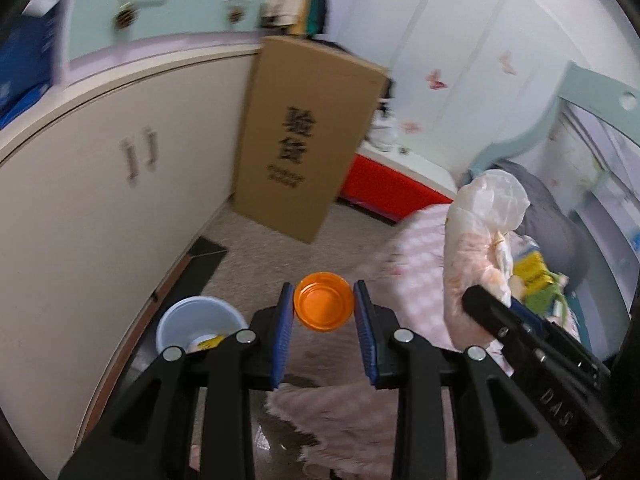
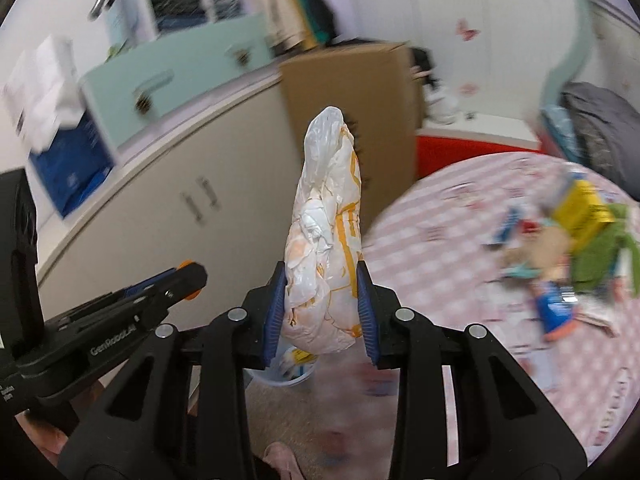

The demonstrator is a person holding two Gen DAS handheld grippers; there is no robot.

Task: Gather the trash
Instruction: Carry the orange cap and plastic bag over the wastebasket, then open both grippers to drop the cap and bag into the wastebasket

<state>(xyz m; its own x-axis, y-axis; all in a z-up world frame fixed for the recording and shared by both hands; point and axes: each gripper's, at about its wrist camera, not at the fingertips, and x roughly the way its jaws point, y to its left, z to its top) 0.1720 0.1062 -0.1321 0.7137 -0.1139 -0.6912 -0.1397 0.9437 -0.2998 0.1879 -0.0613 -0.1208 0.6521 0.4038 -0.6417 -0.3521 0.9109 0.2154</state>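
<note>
My left gripper (image 1: 324, 308) is shut on an orange plastic cup (image 1: 324, 302), held by its sides above the floor. Down to its left a pale blue trash bin (image 1: 198, 322) stands on the floor with some rubbish inside. My right gripper (image 2: 322, 300) is shut on a crumpled white and orange plastic bag (image 2: 326, 232) that stands up between its pads; the bag also shows in the left wrist view (image 1: 484, 236). The bin (image 2: 288, 376) lies just below the bag, mostly hidden. More trash (image 2: 568, 240) lies scattered on the pink checked bedsheet (image 2: 448, 216).
A cream cabinet (image 1: 100, 200) runs along the left. A tall cardboard box (image 1: 304, 136) leans against it. A red box (image 1: 388, 188) sits behind. A fluffy pink rug (image 1: 332, 420) lies on the floor below. A grey blanket (image 2: 604, 128) lies at the bed's far end.
</note>
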